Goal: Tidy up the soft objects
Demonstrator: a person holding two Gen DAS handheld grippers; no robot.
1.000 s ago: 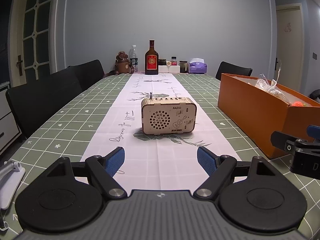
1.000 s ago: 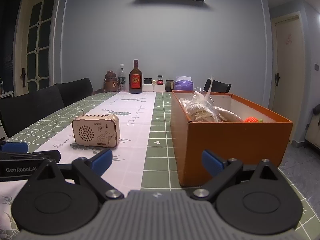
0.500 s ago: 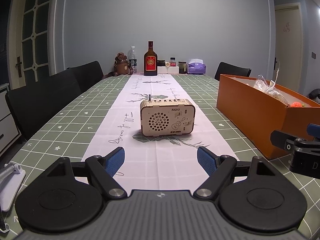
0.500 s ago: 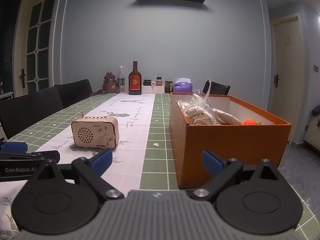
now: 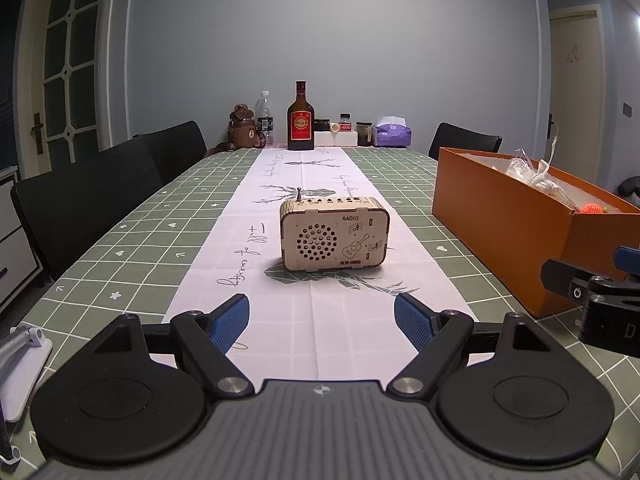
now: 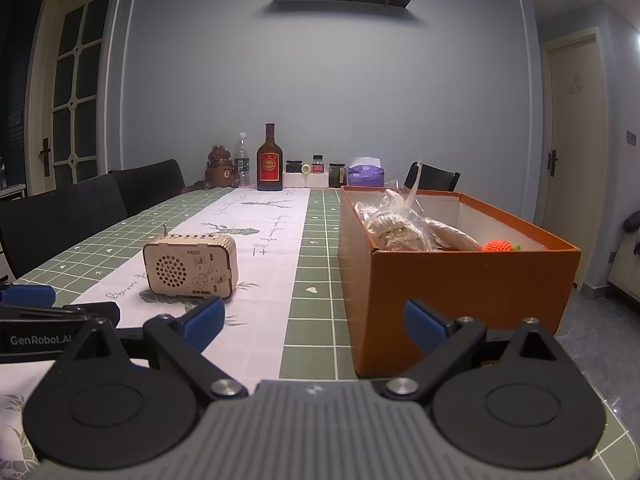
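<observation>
Orange cardboard forms the long open box [image 6: 460,280] that stands on the right side of the table [image 5: 120,264], its long axis running away from the cameras toward the far wall and one short end facing the right gripper [image 6: 314,322]. Inside it lie the soft things: one crumpled clear plastic bag [image 6: 396,224] of pale stuff toward the middle, and one orange knitted toy [image 6: 498,245] nearer the front, just against the right wall. The bag's contents cannot be counted. One wooden radio [image 5: 334,234] sits upright on the white runner [image 5: 320,320], speaker face toward the left gripper [image 5: 322,322], its long side lying across the runner. Both grippers hover low over the near end of the table, each with its two blue-padded fingers spread wide and holding nothing. Bare runner lies between the left gripper and the radio, and a strip of green checked cloth separates the radio from the box. At the far edge stand one brown bottle [image 5: 301,118], one clear water bottle [image 5: 264,118] and one purple tissue pack [image 5: 393,135]. Three black chairs [image 5: 88,196] are visible, two along the left side.
</observation>
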